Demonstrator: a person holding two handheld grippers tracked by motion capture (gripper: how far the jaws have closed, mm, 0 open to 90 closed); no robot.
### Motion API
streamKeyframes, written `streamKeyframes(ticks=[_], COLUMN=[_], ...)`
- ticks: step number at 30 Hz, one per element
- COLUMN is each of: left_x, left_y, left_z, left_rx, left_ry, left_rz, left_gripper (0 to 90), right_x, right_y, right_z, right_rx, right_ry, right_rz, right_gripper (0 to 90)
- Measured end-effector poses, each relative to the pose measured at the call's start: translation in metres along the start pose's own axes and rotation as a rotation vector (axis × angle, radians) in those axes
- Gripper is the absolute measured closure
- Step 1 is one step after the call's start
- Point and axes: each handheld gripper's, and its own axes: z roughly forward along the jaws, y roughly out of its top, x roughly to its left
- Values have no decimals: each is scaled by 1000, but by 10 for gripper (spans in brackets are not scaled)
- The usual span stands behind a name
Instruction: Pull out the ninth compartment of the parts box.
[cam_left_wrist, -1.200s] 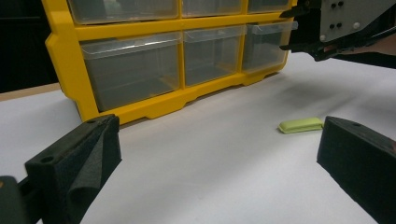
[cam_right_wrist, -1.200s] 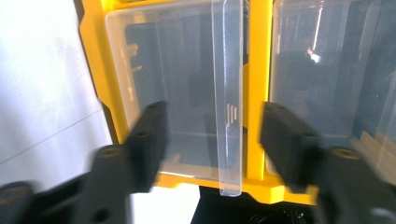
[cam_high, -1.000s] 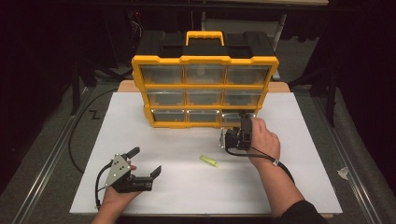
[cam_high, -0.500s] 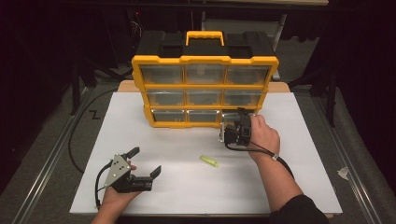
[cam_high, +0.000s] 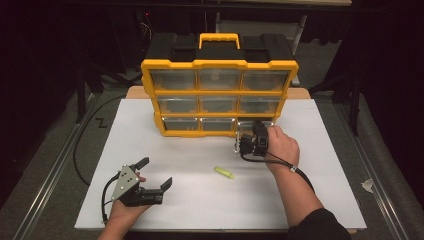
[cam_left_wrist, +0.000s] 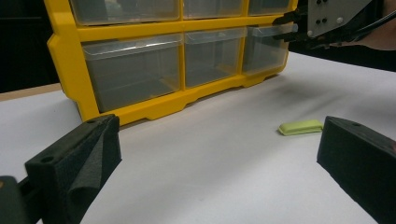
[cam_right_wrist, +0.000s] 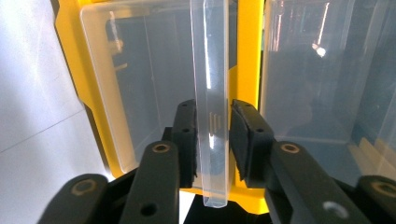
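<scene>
the right gripper (cam_high: 246, 142) pinches the clear lip of the bottom-right drawer (cam_high: 255, 123) in a yellow organizer (cam_high: 219, 64) standing at the far side of a white table (cam_high: 310, 200). compared with 1 second ago, the hand has slid a little toward the cabinet's left and the gripper has settled square on the drawer front, where half a second ago it was closing in. in the right gripper view the 2 black pads (cam_right_wrist: 186, 140) press against either face of the transparent drawer handle (cam_right_wrist: 211, 107), with the strip upright between them and the yellow frame just behind. in the left gripper view that drawer (cam_left_wrist: 264, 49) appears to stand slightly proud of its neighbours, so the pull seems to have begun, though how far it has come out is hard to tell.

the left gripper (cam_high: 154, 176) has not moved across the same second: it rests low on the table near the front-left corner, its jaws spread wide and holding nothing. a small lime-green piece (cam_high: 224, 172) lies flat on the table between the 2 hands, untouched and in the same spot; the left gripper view shows it (cam_left_wrist: 301, 127) just ahead of one open jaw. judging by this layout, the drawer is being opened to receive that piece, and the grip now looks firm enough for a straight pull toward the person.
</scene>
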Motion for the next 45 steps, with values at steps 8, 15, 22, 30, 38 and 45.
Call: streamKeyframes(ticks=[8, 15, 22, 30, 38, 45], left_x=[0, 0, 0, 0, 0, 0], left_y=[0, 0, 0, 0, 0, 0], left_z=[0, 0, 0, 0, 0, 0], left_rx=[-2, -2, -5, -5, -2, -3], left_ry=[2, 3, 7, 11, 9, 8], left_rz=[-4, -2, 0, 8, 14, 13], left_gripper=[3, 2, 3, 3, 2, 2], right_x=[4, 7, 9, 10, 15, 17], right_y=[1, 0, -2, -3, -5, -6], right_z=[-1, -5, -13, -21, -29, -35], right_rx=[5, -2, -9, -7, -20, -19], right_ry=[-23, -42, -45, -27, -50, -47], right_rz=[-22, -28, -31, -29, -34, -36], right_gripper=[774, 777, 777, 778, 780, 781])
